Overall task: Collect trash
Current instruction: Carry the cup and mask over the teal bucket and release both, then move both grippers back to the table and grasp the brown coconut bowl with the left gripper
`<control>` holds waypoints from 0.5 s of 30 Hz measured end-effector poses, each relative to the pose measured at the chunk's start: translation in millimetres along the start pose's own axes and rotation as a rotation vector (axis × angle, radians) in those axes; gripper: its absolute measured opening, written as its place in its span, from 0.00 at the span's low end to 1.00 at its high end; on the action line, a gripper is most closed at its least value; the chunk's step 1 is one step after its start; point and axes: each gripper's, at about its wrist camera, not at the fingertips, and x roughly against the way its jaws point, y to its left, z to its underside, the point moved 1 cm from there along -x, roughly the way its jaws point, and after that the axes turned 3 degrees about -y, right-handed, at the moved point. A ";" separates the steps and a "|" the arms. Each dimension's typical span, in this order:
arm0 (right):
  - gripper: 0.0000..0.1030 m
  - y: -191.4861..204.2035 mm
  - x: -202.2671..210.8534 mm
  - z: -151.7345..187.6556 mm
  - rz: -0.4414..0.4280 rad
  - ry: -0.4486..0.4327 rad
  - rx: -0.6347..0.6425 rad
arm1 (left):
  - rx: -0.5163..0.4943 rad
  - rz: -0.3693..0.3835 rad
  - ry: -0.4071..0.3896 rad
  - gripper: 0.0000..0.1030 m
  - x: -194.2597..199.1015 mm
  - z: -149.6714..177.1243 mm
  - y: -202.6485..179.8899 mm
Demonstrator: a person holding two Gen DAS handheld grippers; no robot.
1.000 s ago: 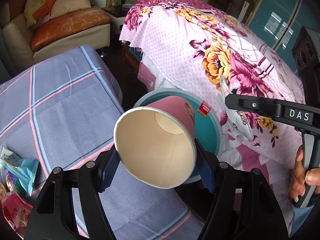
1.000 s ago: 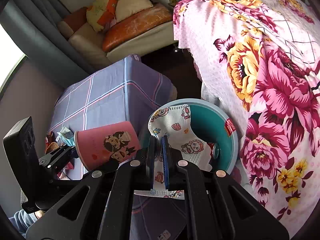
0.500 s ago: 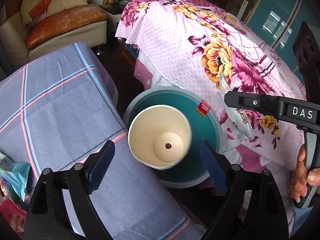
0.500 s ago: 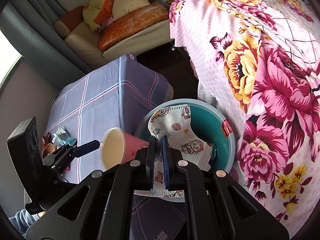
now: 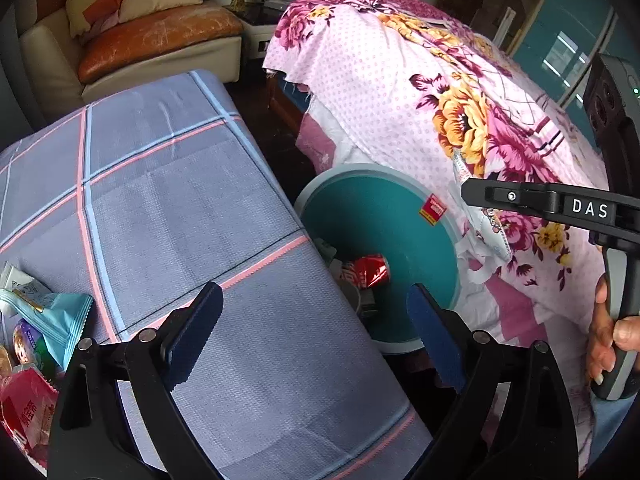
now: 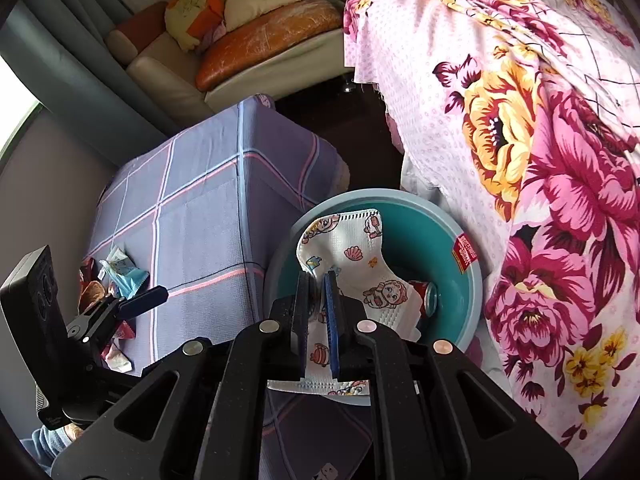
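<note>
A teal bin [image 5: 372, 216] stands on the floor between the checked table [image 5: 168, 200] and the bed; it also shows in the right wrist view [image 6: 448, 216]. A crushed red can [image 5: 366, 272] lies in it. My left gripper [image 5: 312, 332] is open and empty above the table's edge next to the bin. My right gripper [image 6: 318, 312] is shut on a white cartoon-print face mask [image 6: 352, 256] and holds it over the bin. The paper cup is out of sight.
Snack wrappers [image 5: 44, 320] lie at the table's left end, also seen in the right wrist view [image 6: 120, 276]. A floral-covered bed [image 5: 460, 112] runs along the right. A sofa with cushions [image 5: 152, 36] stands at the back.
My left gripper opened and let go of the pink paper cup, which dropped toward the bin and is gone from view. My right gripper still holds the mask over the bin.
</note>
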 end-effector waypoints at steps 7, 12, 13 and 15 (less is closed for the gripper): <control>0.42 4.3 -7.9 -2.9 0.019 0.006 -0.001 | 0.007 -0.008 0.015 0.91 -2.1 5.8 9.2; 0.75 6.9 -6.2 -1.6 0.050 0.004 -0.002 | 0.015 -0.003 0.015 0.91 1.0 6.7 13.3; 0.76 6.8 -5.8 -1.3 0.057 0.009 -0.005 | 0.017 -0.001 0.014 0.91 1.7 6.8 13.6; 0.77 6.4 -5.0 0.7 0.071 0.023 -0.015 | 0.023 0.003 0.014 0.91 3.8 7.7 14.1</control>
